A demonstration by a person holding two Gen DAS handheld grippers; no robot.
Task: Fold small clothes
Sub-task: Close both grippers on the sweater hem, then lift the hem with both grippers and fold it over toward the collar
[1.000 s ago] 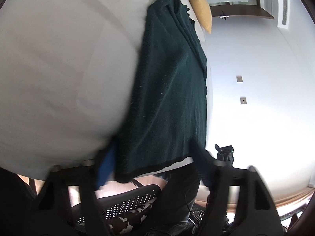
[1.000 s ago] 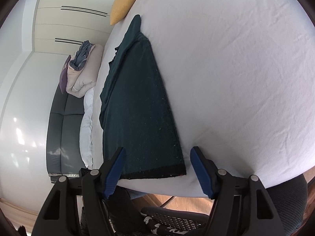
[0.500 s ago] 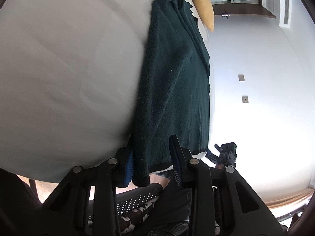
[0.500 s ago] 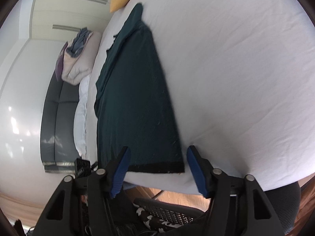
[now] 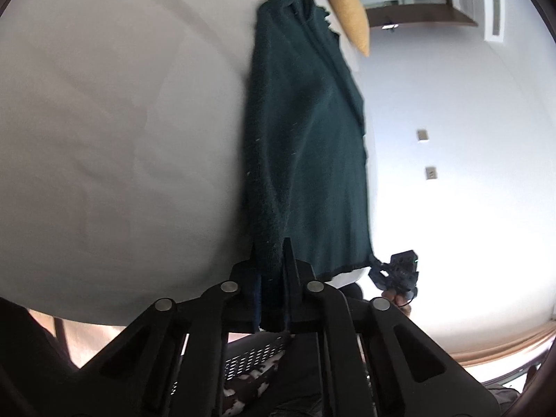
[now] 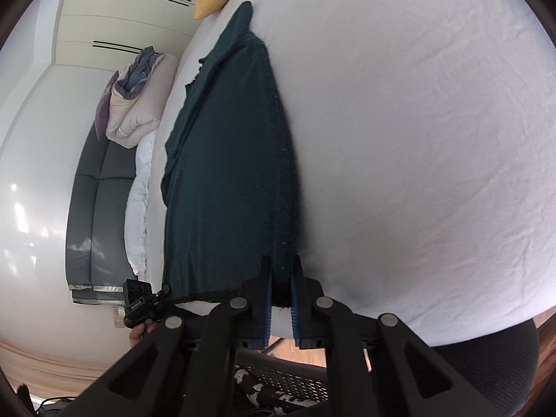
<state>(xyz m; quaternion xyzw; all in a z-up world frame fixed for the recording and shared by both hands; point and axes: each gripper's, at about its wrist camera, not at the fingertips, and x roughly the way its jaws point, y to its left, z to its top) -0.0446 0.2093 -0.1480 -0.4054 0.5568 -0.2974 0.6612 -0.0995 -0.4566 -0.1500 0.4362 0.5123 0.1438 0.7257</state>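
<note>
A dark green garment (image 5: 305, 146) is laid out long on a white bed (image 5: 104, 121), near the bed's edge. In the left wrist view, the left gripper (image 5: 272, 260) is seen at the near corner of the garment. Its jaws have just been closing and are now pinched tight on the cloth. Only in this view are a yellow pillow (image 5: 347, 10) at the far end, wall sockets (image 5: 431, 173) and the other gripper, small at the right, shown.

In the right wrist view, a grey sofa (image 6: 100, 187) and a pile of bedding (image 6: 139, 104) on it are seen at the left, which the other view does not show. The garment (image 6: 226, 160) lies in the middle, with the big white sheet to its right. The right gripper (image 6: 280, 278) has just been closing too, and the hem corner is squeezed between its blue pads (image 6: 267, 299).
</note>
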